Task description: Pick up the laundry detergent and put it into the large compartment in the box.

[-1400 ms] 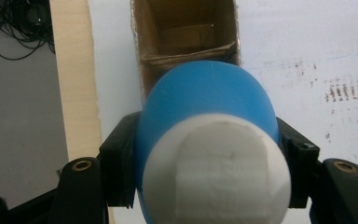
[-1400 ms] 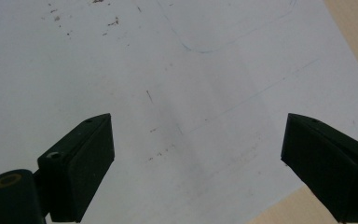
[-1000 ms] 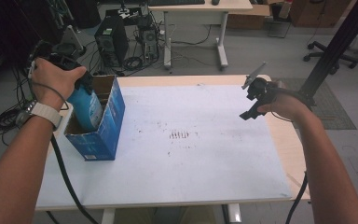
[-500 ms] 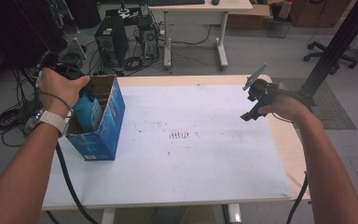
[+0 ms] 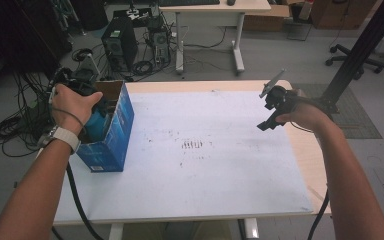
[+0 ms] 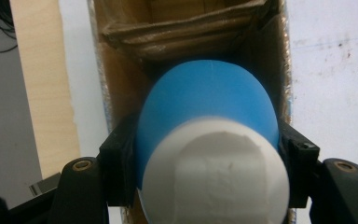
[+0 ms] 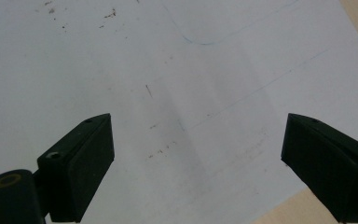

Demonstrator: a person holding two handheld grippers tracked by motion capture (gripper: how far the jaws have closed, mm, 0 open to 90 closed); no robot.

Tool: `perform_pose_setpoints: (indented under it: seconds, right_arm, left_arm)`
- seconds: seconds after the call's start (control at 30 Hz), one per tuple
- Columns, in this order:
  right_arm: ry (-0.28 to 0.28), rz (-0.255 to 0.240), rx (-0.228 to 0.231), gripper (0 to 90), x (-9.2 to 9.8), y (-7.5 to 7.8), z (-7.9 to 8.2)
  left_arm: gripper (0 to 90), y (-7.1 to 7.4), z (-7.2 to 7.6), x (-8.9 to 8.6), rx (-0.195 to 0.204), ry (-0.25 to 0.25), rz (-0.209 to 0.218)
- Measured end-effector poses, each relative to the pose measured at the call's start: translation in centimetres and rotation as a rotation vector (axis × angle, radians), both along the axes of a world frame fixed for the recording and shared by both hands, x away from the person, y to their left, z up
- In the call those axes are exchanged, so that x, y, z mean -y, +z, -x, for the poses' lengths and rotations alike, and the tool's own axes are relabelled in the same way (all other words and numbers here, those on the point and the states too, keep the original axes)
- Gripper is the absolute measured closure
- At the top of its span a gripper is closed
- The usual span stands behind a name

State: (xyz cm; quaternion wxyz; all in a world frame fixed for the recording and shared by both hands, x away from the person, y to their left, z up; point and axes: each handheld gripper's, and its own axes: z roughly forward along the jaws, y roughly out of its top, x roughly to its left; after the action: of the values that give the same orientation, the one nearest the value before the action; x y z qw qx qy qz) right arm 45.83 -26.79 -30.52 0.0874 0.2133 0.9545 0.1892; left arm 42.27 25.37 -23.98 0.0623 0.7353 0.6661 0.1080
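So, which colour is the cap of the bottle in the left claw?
White, on a blue plastic bottle; the white round cap shows best in the left gripper view.

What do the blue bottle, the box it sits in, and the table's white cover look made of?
Bottle: probably plastic, smooth matte blue body with a duller white cap.
Box: cardboard, raw brown inside with layered flap edges, glossy blue print outside.
White cover: likely paper or thin sheet, matte, with faint creases and brown specks; cannot tell which.
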Motion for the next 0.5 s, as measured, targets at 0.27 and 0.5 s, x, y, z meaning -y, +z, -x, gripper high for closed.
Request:
perform_pose_setpoints:
  seconds: [0.27, 0.5]
  right_arm:
    - [-0.005, 0.001, -0.005, 9.5, 0.2, -0.3, -0.1]
    - [-0.004, 0.002, -0.008, 9.5, 0.2, -0.4, -0.1]
  left_arm:
    - [37.3, -1.4, -0.2, 0.0, -0.006, -0.003, 0.0]
    - [37.3, -2.6, -0.2, -0.1, -0.016, -0.011, 0.001]
